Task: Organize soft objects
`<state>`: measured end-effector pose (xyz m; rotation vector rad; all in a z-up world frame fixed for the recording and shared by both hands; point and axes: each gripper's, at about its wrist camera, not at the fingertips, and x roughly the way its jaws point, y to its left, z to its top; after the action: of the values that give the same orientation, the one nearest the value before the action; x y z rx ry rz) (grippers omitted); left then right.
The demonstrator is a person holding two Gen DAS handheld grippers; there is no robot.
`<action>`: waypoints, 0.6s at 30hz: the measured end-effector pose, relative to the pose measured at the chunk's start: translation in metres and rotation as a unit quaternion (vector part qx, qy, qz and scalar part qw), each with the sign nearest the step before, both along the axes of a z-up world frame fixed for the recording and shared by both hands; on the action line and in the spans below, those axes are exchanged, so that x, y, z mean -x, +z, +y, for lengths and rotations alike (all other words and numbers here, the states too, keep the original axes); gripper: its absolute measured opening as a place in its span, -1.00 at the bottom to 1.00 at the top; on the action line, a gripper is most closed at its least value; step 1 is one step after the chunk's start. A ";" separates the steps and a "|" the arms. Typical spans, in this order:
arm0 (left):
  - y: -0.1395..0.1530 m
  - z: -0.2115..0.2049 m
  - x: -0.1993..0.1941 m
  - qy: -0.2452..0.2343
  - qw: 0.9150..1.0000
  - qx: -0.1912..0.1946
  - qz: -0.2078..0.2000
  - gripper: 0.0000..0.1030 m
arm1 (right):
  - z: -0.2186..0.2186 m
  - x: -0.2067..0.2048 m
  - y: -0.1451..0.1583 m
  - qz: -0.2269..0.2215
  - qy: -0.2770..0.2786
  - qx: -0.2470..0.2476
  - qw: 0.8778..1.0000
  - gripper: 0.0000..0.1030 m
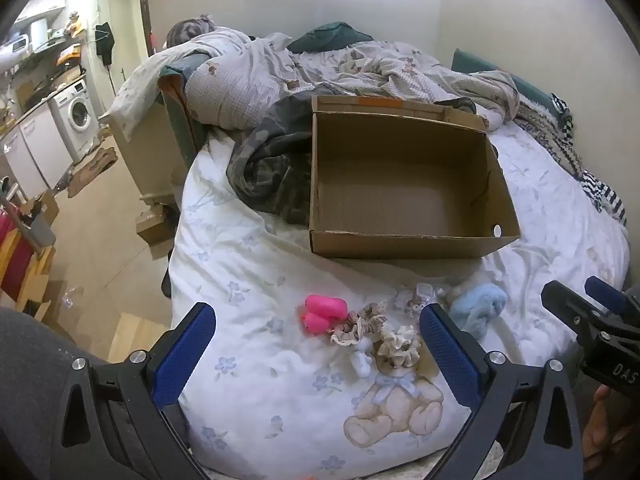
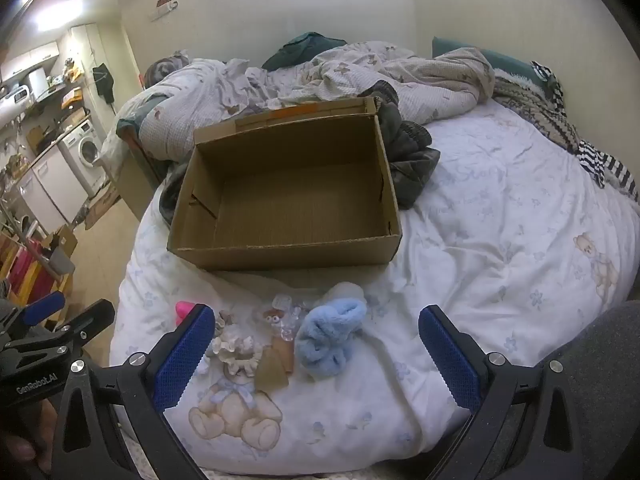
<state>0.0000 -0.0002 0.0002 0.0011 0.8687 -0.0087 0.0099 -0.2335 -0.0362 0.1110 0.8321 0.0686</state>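
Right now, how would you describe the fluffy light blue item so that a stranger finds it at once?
Find the open brown cardboard box on the white floral bedsheet. In front of it lies a row of small soft things. The fluffy light blue item is the rightmost one, beside the beige frilly scrunchie, and the only blue, furry piece.

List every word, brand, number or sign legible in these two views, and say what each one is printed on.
"GenRobot.AI": white lettering on the black body of the left gripper, seen in the right wrist view.
"DAS": white letters, cut off at the frame edge, on the black body of the right gripper, seen in the left wrist view.
Pale script on the white bear-print bedsheet: too faint to read.
Brown open cardboard box: no print readable.
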 end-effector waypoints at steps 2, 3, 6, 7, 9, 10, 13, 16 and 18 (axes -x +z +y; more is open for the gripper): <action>0.000 0.001 0.000 0.002 1.000 0.006 0.002 0.98 | 0.000 0.000 0.000 0.001 0.000 0.004 1.000 1.00; 0.000 0.001 0.000 0.002 1.000 0.005 0.003 0.98 | 0.000 0.000 0.000 0.002 0.000 0.003 1.000 1.00; 0.000 0.001 -0.001 0.002 1.000 0.003 0.002 0.98 | 0.000 0.000 0.000 0.002 0.001 0.000 1.000 1.00; 0.000 0.002 -0.001 0.003 1.000 0.004 0.002 0.98 | 0.000 0.000 0.000 0.002 0.000 -0.001 1.000 1.00; 0.001 0.003 -0.002 0.004 1.000 0.005 0.003 0.98 | 0.000 0.000 0.000 0.002 0.001 -0.002 1.000 1.00; 0.001 0.004 -0.002 0.004 1.000 0.005 0.003 0.98 | 0.000 -0.001 0.000 0.002 0.001 -0.001 1.000 1.00; 0.000 0.000 0.000 0.002 1.000 0.001 0.000 0.98 | 0.000 -0.001 0.000 0.002 0.000 -0.001 1.000 1.00; 0.000 0.000 0.000 0.002 1.000 0.001 0.001 0.98 | 0.000 -0.001 0.000 0.002 0.000 -0.002 1.000 1.00; 0.000 0.000 0.000 0.003 1.000 0.001 0.000 0.98 | 0.001 -0.001 0.000 0.002 0.001 -0.001 1.000 1.00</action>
<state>-0.0001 0.0000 0.0003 -0.0025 0.8697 -0.0041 0.0108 -0.2328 -0.0365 0.1129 0.8368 0.0705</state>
